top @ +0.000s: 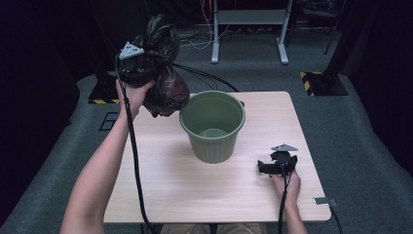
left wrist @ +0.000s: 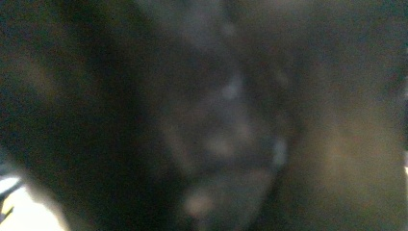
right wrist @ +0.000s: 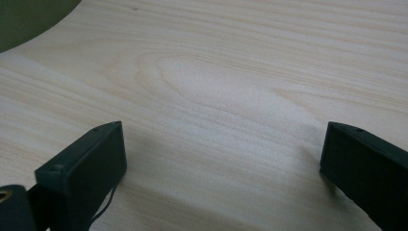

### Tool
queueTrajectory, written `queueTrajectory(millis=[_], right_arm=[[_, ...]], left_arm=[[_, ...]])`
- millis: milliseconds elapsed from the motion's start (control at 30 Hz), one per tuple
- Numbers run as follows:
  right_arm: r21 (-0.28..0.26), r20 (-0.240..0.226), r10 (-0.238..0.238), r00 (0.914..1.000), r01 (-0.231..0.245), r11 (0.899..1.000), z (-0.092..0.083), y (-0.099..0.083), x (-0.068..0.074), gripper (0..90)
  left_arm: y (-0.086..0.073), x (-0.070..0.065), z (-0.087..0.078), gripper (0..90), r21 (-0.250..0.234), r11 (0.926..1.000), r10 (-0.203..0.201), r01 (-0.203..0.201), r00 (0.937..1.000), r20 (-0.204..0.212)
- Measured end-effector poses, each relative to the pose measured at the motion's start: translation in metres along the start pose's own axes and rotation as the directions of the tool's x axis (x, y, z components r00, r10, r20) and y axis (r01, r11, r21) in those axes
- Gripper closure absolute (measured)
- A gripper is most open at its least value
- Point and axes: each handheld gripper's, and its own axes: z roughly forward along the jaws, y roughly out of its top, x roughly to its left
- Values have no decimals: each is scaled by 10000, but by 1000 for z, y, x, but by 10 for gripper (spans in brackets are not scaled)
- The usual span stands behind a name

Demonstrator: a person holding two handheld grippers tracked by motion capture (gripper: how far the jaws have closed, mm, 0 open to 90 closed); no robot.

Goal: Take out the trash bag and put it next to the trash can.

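L gripper [top: 139, 66] clamped on black bag [top: 163, 73], bucket [top: 213, 124] just below-right of it. R gripper [top: 272, 168] wide, nothing between, resting on table [top: 170, 185].

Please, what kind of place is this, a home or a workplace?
Probably a lab or a recording studio, not a home: dark curtains surround a lone wooden table, yellow-black hazard tape marks the grey carpet, and loose cables lie by a metal stand.

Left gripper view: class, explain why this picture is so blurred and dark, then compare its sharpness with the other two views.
Left gripper view: black bag pressed near the lens, unfocused. High view: sharp, evenly lit, bucket shadowing the table. Right gripper view: crisp wood grain.
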Motion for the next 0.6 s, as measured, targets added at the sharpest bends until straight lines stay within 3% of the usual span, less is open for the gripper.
queueTrajectory(millis=[300,600], right_arm=[[3,20,-11,10000,11,10000,0,0,0,21],[-17,30,-7,10000,7,10000,0,0,0,28]], left_arm=[[-25,12,3,885,341,9990,-266,273,9994,-212],[-62,25,8,885,699,9947,-723,760,9959,-543]])
